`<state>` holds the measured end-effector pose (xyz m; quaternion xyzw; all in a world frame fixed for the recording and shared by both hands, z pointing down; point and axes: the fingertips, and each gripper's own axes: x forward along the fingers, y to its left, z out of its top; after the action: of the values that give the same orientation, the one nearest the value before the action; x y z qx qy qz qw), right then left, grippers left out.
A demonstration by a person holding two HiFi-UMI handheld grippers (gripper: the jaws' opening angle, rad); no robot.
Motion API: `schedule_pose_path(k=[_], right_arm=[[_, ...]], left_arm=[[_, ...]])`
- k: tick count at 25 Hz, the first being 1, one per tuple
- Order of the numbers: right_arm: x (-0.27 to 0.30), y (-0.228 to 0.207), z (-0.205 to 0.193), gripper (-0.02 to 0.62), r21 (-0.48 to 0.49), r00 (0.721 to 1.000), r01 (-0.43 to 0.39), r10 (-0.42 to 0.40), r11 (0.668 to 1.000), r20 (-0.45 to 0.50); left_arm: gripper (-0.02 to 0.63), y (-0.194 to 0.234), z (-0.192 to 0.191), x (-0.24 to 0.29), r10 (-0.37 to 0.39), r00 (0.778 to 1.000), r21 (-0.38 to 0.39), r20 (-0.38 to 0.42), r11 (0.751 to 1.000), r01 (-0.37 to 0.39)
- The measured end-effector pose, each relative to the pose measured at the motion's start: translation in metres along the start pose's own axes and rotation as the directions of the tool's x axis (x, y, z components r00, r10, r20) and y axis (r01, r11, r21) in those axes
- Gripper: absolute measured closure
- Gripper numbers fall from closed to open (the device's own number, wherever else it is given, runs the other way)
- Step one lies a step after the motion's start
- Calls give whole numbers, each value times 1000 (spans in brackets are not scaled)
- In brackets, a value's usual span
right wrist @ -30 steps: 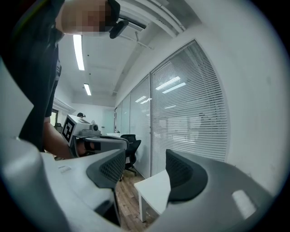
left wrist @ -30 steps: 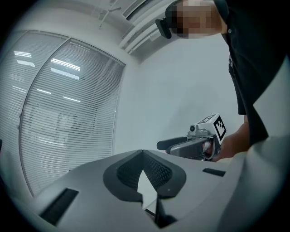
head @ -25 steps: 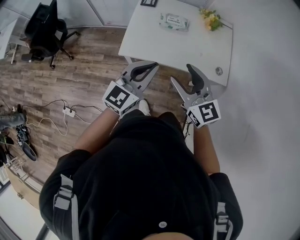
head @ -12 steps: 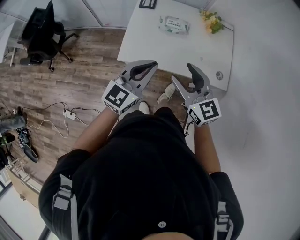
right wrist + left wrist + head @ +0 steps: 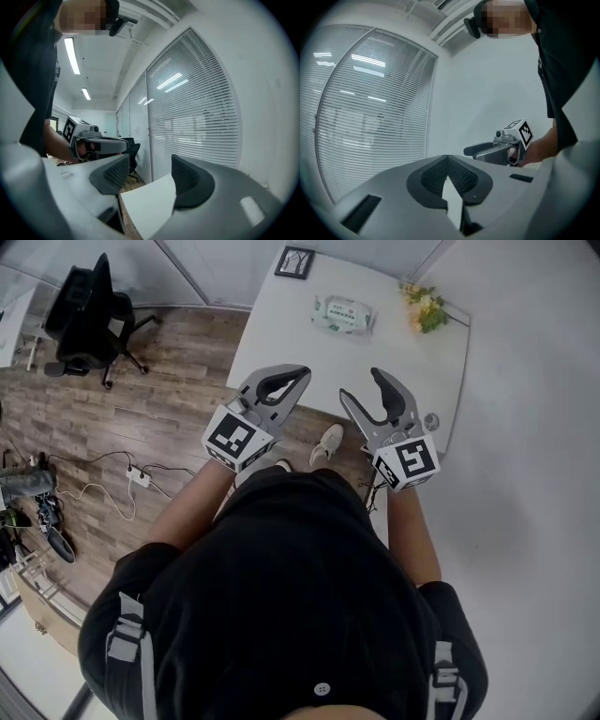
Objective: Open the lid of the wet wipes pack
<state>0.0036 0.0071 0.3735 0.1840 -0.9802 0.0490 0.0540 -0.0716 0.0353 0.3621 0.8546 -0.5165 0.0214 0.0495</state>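
Since a second ago the person has stepped forward: a shoe (image 5: 327, 442) now shows under the arms, and the white surface (image 5: 281, 348) sits lower and fuller in the head view, while both tools keep the same pose at chest height.

Nearest, the left hand-held gripper (image 5: 300, 373) has its jaws pressed together at the tips with nothing between them. The right hand-held gripper (image 5: 363, 388) is spread and empty; only the surface's corner shows through its gap. Both hang over the near edge.

The wet wipes pack (image 5: 344, 312) lies flat toward the far side, well apart from both tools, its lid apparently down, though too small to be sure.

From here the likely trouble is the long reach. A light, soft pack may slide or lift when the lid is pried unless the other tool pins it. The left jaws must part first. The flowers (image 5: 427, 304) near the pack could be brushed by the right arm.

A framed picture (image 5: 295, 261) sits at the far corner. Beyond, there is wooden floor (image 5: 150, 409), an office chair (image 5: 89, 320), a power strip (image 5: 138, 477) and slatted window blinds (image 5: 197, 108).
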Motion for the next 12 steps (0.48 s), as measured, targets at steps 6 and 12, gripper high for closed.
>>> schedule_pose_path(k=[6, 12], right_arm=[[15, -60, 3, 304, 8, 999, -32, 32, 999, -8], [23, -112, 5, 304, 26, 998, -69, 69, 997, -13]], left_arm=[[601, 16, 6, 57, 32, 999, 10, -14, 999, -31], [600, 24, 8, 102, 67, 997, 25, -42, 998, -66]])
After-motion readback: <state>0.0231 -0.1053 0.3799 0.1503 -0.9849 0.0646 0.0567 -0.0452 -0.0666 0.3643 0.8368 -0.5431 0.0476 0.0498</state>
